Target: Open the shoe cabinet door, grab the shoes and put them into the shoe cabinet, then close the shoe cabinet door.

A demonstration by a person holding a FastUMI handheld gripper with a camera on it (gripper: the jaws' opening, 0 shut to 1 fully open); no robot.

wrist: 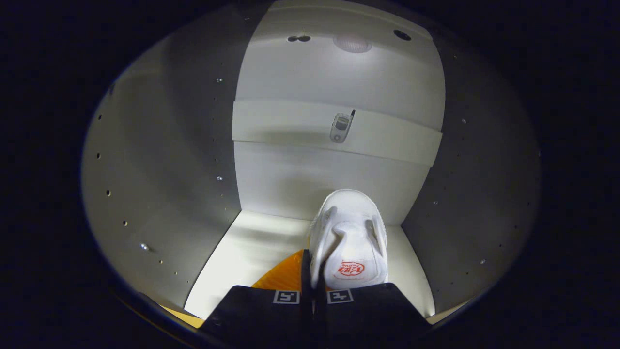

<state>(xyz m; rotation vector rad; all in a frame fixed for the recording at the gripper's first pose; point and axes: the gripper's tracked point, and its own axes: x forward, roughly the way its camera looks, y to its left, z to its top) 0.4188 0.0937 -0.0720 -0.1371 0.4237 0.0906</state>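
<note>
I am looking into the white shoe cabinet (164, 160) from its opening. A white shoe (349, 237) with a red logo on its tongue sits just ahead of my fingers, toe towards the back wall, low over the cabinet floor (252, 247). My gripper (313, 274) is shut on the shoe, its two fingers pressed close together on the left edge of the shoe's collar. I cannot tell whether the sole touches the floor. The shoe's heel is hidden behind the gripper body.
The back wall carries a horizontal rail (271, 123) with a small metal fitting (341, 127) at its middle. Both side walls have rows of peg holes. A round light (352, 43) glows in the ceiling. Bare floor lies left of the shoe.
</note>
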